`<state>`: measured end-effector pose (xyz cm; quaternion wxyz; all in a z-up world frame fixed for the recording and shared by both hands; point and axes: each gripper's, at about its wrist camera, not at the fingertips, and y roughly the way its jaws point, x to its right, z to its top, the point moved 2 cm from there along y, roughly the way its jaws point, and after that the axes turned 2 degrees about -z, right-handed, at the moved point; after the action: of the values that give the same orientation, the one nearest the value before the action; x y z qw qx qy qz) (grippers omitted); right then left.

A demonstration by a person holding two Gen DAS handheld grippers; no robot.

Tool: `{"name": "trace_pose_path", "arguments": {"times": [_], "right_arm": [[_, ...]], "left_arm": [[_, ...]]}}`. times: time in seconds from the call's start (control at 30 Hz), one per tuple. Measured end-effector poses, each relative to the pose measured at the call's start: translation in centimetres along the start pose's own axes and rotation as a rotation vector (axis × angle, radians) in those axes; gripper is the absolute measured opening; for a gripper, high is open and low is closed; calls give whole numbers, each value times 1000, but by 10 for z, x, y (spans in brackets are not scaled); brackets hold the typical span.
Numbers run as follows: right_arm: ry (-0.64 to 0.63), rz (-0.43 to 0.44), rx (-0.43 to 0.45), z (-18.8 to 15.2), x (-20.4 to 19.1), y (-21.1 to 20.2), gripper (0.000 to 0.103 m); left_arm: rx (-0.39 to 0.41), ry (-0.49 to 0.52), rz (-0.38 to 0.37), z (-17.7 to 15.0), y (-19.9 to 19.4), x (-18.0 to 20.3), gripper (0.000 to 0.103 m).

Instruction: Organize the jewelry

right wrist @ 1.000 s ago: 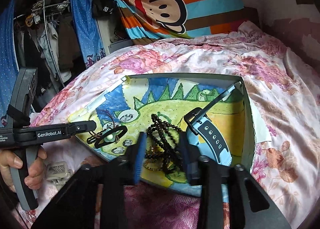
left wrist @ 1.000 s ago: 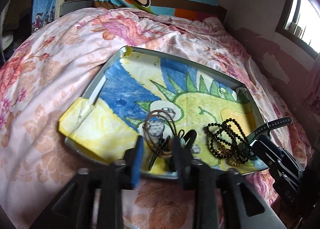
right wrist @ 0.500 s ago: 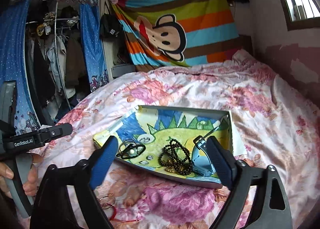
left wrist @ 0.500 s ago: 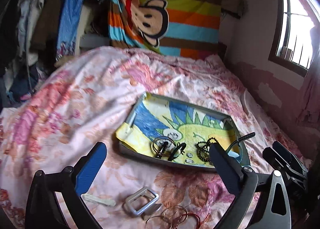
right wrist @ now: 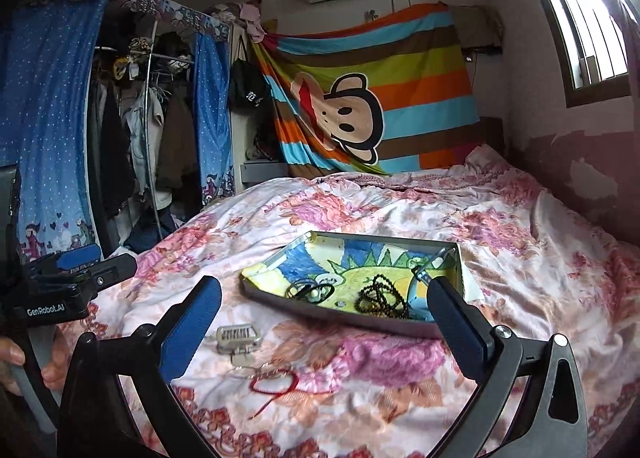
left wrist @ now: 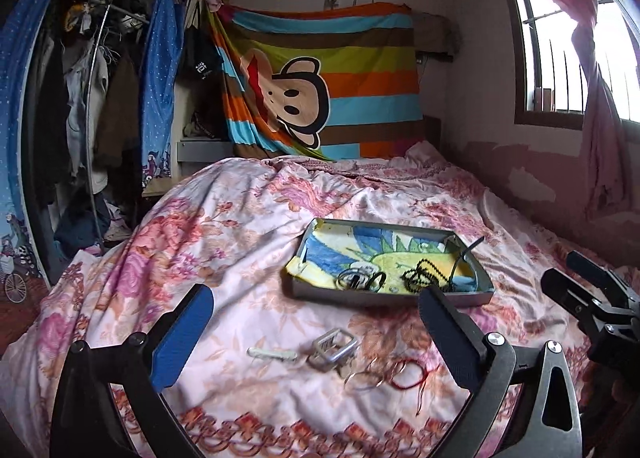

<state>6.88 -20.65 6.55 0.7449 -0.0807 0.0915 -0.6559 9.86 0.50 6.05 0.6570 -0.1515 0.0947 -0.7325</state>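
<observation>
On the floral pink bedspread point(left wrist: 224, 242) we have both tools raised clear of the work, the left gripper point(left wrist: 316, 338) and the right gripper point(right wrist: 324, 330) each with fingers spread wide and nothing between them. Ahead of us sits the shallow grey tray lined with a blue, yellow and green cartoon cloth point(right wrist: 276, 258), and it already holds a black beaded bracelet point(right wrist: 380, 298), a cluster of dark rings and hair ties point(right wrist: 310, 291) and a light blue strapped watch point(right wrist: 420, 292) at its right end. We judge the sorting to be partly done, since several pieces lie loose on the bedspread nearer to us than the tray: a silver rectangular metal clasp point(left wrist: 334, 348), a pale slim hair clip point(left wrist: 272, 353), thin wire hoops point(left wrist: 372, 372) and a red string bracelet point(right wrist: 276, 384), the hoops and string touching or overlapping one another. The step in hand looks like choosing the next loose piece. We think the clasp is the easiest target; either gripper would need to come down over it, straddle its frame, close, and carry it over the tray's near wall. The red string and hoops look tangled, so lifting one may drag the other.
</observation>
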Motion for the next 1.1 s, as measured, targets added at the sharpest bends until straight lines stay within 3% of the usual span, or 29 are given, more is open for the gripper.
{"name": "trace_pose_path", "arguments": {"times": [0.27,0.67,1.1], "right_arm": [[-28,4,-34,-23,-9,-21,101],[-12,-3,-159,-54,-1,3,101],[11,27,-306,-79,1,29,101]], "left_arm": [[-28,37,54,-33,-16,-12,103],[-142,94,105,-60,-9,-18,103],[-284,-92,80,-71,15,-53,103]]}}
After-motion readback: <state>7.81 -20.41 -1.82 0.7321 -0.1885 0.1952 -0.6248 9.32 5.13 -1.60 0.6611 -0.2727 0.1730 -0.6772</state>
